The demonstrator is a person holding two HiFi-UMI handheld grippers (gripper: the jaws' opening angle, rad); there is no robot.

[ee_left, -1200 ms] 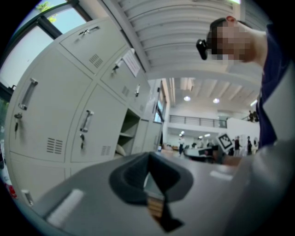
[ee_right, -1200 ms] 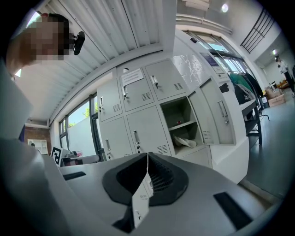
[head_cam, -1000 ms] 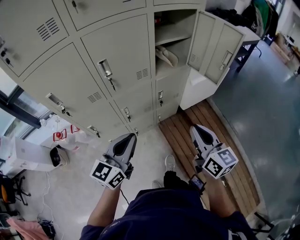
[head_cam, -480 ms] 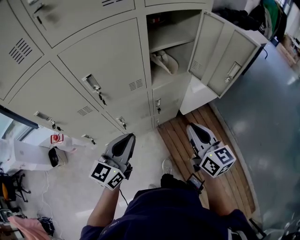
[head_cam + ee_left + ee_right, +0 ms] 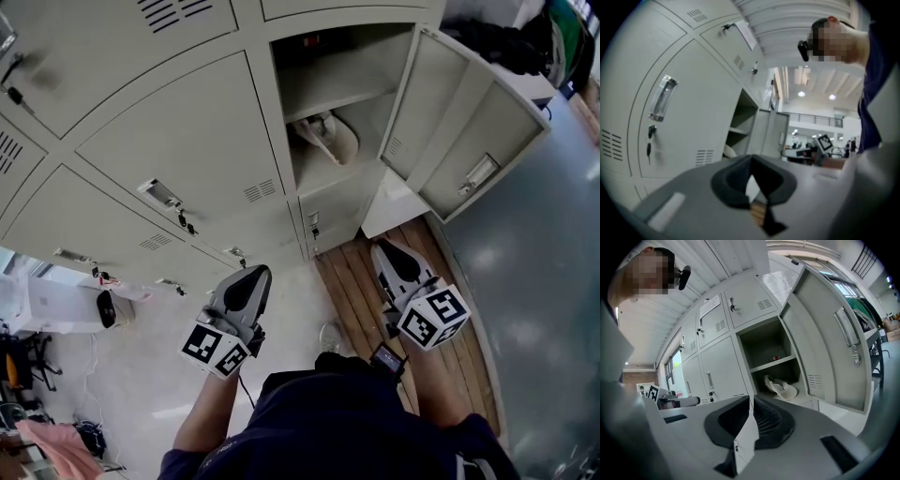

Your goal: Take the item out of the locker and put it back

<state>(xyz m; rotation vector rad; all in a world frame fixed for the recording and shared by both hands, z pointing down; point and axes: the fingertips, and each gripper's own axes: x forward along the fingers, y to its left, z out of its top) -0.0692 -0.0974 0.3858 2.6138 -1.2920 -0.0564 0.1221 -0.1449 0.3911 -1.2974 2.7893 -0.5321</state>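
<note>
The open locker (image 5: pixel 342 98) stands ahead with its door (image 5: pixel 469 122) swung out to the right. A cream, floppy item (image 5: pixel 325 137) lies on the locker's lower floor, under a shelf (image 5: pixel 330 92). It also shows in the right gripper view as the cream item (image 5: pixel 783 387) and, partly hidden, in the left gripper view (image 5: pixel 729 151). My left gripper (image 5: pixel 255 273) is shut and empty, level, facing the closed lockers left of the opening. My right gripper (image 5: pixel 382 251) is shut and empty, pointing toward the opening (image 5: pixel 773 366), well short of it. Neither touches anything.
A small red thing (image 5: pixel 776 357) sits on the locker's upper shelf. Keys hang in the closed locker doors (image 5: pixel 185 221). A wooden slatted platform (image 5: pixel 352 281) lies on the floor below the open locker, a white block (image 5: pixel 398 202) under the door. Bags (image 5: pixel 108 307) lie at the left.
The lockers have grown larger and drawn closer in the head view. Both grippers have been carried forward toward them, still shut and empty.
</note>
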